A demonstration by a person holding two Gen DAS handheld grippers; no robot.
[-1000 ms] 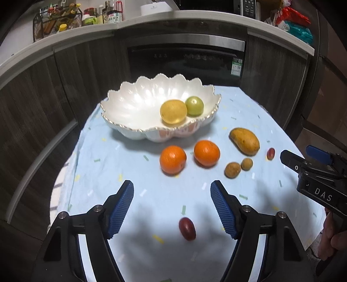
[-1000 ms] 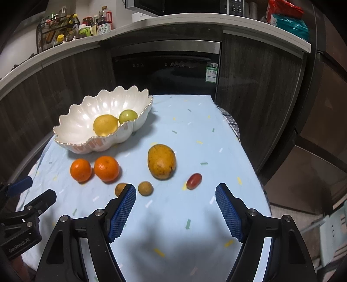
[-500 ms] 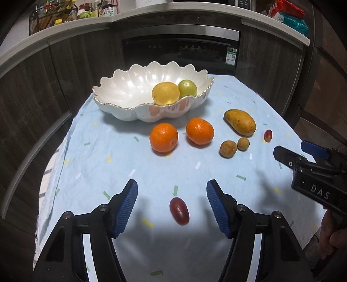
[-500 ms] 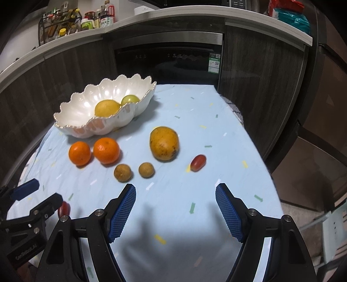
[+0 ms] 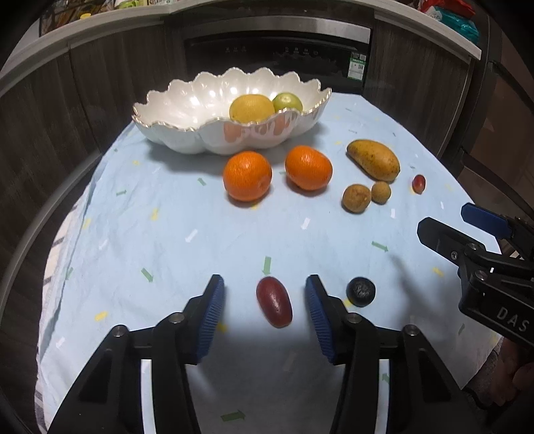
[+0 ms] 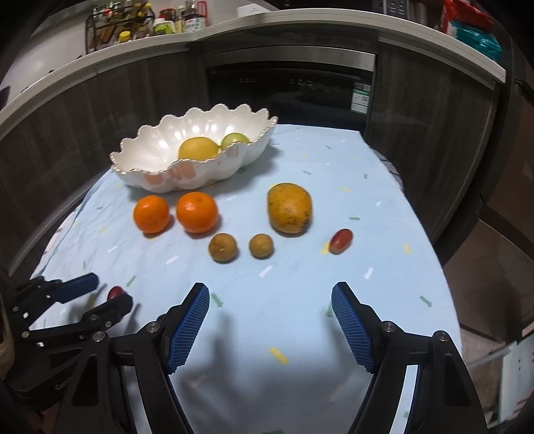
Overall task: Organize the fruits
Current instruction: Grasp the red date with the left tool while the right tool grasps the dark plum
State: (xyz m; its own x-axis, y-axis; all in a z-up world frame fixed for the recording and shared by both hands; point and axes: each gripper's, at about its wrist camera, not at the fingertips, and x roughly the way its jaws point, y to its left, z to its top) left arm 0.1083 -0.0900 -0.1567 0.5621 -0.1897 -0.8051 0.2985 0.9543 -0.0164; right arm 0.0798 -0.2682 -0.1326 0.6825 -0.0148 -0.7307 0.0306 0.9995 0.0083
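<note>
Left wrist view is showing your left gripper (image 5: 263, 302) tilting down over the table (image 5: 167, 233), its jaws closing around a dark red grape (image 5: 273, 305) that is lying on the cloth between the blue pads; gaps are showing on both sides, so the pads are not yet pressing on it. Just right of the right pad a small black round fruit (image 5: 360, 292) is sitting. Beyond that, open cloth is stretching up to two oranges (image 5: 247, 175) lying side by side, two small brown fruits (image 5: 356, 198) touching each other, a mango (image 5: 373, 160) and a second red grape (image 5: 418, 183) near the right edge. Behind the oranges the scalloped white bowl (image 5: 173, 113) is holding a yellow fruit (image 5: 251, 108) and a green one (image 5: 287, 101). Your right gripper (image 5: 467, 230) is reaching in from the right, over the table's edge.

Right wrist view is giving you your right gripper (image 6: 270, 320) standing wide with nothing between its pads, bare cloth under it and ahead of it up to the brown fruits. Only this view is showing the table's right edge falling away to the floor, and the spice rack (image 6: 113, 23) on the counter behind. The black fruit is not appearing here; the first grape is peeking out between the left gripper's fingers at the far left.
</note>
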